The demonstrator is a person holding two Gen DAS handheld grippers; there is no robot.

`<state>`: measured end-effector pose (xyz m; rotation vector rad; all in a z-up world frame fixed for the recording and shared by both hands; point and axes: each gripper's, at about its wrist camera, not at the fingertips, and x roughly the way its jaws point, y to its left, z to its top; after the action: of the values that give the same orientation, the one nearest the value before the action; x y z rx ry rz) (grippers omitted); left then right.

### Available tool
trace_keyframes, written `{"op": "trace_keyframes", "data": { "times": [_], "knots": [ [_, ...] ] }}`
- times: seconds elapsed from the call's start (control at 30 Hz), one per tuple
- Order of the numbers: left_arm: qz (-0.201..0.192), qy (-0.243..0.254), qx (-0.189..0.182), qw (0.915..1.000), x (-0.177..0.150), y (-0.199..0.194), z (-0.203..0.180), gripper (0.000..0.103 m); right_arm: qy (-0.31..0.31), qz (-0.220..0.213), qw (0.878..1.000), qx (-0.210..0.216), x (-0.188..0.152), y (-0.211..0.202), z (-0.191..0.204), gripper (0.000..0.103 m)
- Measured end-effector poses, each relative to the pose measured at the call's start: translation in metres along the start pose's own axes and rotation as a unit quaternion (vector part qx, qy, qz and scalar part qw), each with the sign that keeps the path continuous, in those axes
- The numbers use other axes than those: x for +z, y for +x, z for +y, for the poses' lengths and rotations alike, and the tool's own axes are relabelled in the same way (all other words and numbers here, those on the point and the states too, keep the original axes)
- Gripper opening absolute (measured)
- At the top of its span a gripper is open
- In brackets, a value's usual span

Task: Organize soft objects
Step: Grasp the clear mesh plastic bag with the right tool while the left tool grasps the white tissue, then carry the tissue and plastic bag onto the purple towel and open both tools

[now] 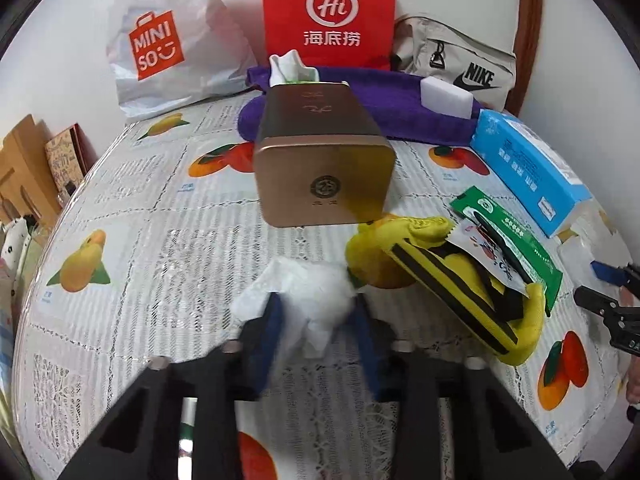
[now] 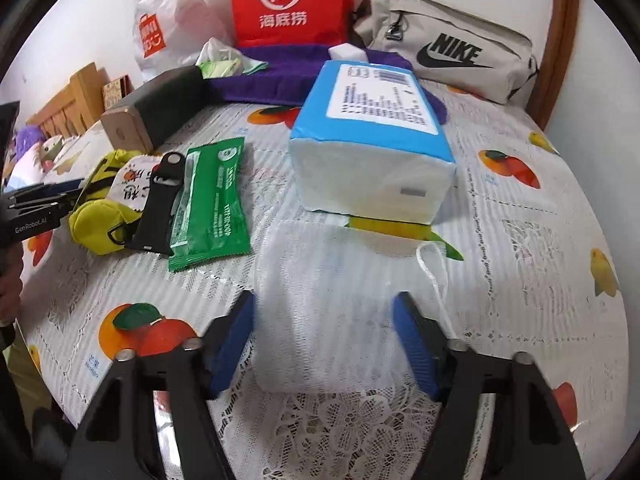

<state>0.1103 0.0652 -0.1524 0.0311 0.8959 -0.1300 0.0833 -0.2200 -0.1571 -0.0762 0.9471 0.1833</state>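
My left gripper point(image 1: 316, 308) is shut on a crumpled white tissue point(image 1: 308, 292) just above the tablecloth, in front of a gold tin box point(image 1: 324, 160). A yellow plush toy point(image 1: 452, 280) lies to its right, also seen in the right wrist view point(image 2: 100, 216). My right gripper point(image 2: 324, 320) holds a white mesh drawstring pouch point(image 2: 328, 304) between its blue pads point(image 2: 408, 332), which press its sides. A blue tissue pack point(image 2: 372, 140) lies just beyond it. A purple towel point(image 1: 400, 108) with a white sponge point(image 1: 446, 96) lies at the back.
A green wipes packet point(image 2: 212, 200) and a black opener point(image 2: 160, 200) lie by the plush. A Miniso bag point(image 1: 160, 40), a red Haidilao bag point(image 1: 328, 12) and a Nike bag point(image 2: 452, 48) stand along the back wall. The fruit-print tablecloth point(image 1: 140, 220) covers the table.
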Motion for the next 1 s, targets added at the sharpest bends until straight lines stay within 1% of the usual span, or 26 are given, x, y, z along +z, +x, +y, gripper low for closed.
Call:
{"op": "trace_keyframes", "data": {
  "times": [0.03,0.1,0.13,0.17,0.2,0.27,0.4,0.6,0.87,1.0],
  "knots": [
    [0.001,-0.003,-0.004,1.0000,0.001,-0.001,0.002,0.025,0.004,0.000,1.000,-0.001,0.000,-0.001,-0.002,0.047],
    [0.003,-0.011,-0.013,0.9998,0.002,-0.002,0.005,0.023,0.009,0.002,1.000,-0.003,0.002,-0.002,-0.006,0.027],
    [0.005,-0.016,-0.015,0.9997,0.003,-0.002,0.005,0.023,0.012,0.004,1.000,-0.003,0.003,-0.002,-0.009,0.022],
    [0.005,-0.022,-0.019,0.9996,0.004,-0.004,0.007,0.023,0.014,0.007,1.000,-0.002,0.004,-0.002,-0.011,0.014],
    [0.005,-0.027,-0.021,0.9994,0.004,-0.005,0.007,0.023,0.016,0.009,1.000,0.000,0.004,-0.003,-0.013,0.010],
    [0.004,-0.036,-0.024,0.9991,0.005,-0.008,0.009,0.023,0.018,0.012,1.000,0.008,0.006,-0.005,-0.015,0.009],
    [0.000,-0.045,-0.027,0.9986,0.008,-0.016,0.011,0.023,0.005,0.003,1.000,0.019,0.009,-0.017,-0.013,0.009],
    [-0.011,-0.065,-0.039,0.9971,0.019,-0.032,0.015,0.023,0.007,-0.032,0.997,0.065,0.026,-0.043,-0.010,0.009],
    [-0.029,-0.076,-0.038,0.9960,0.045,-0.048,0.014,0.023,0.002,-0.063,0.994,0.086,0.054,-0.064,-0.012,0.009],
    [-0.033,-0.079,-0.038,0.9956,0.059,-0.051,0.013,0.023,-0.002,-0.073,0.993,0.089,0.069,-0.069,-0.013,0.009]
  ]
}}
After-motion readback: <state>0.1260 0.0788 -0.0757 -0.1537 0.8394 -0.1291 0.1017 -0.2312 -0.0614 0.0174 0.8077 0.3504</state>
